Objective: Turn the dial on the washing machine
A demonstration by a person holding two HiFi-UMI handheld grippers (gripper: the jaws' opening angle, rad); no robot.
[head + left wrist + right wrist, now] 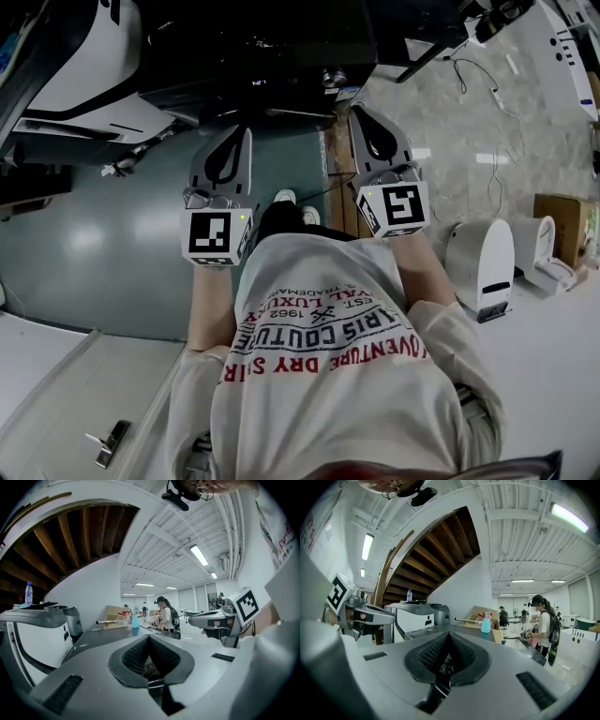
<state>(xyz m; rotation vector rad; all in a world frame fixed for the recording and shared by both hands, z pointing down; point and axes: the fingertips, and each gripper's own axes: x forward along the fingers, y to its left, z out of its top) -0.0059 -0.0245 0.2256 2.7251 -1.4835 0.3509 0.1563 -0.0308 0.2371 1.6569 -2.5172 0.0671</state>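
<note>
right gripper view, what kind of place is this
Most likely a big open workshop or lab hall rather than a home. It has a high white ceiling with strip lights, the underside of a wooden staircase, and a worktable where a person stands working.

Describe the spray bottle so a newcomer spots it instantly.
In the right gripper view, follow the dark countertop below the wooden staircase. At its far end, before a cardboard box, stands the spray bottle, the only pale blue thing there.
</note>
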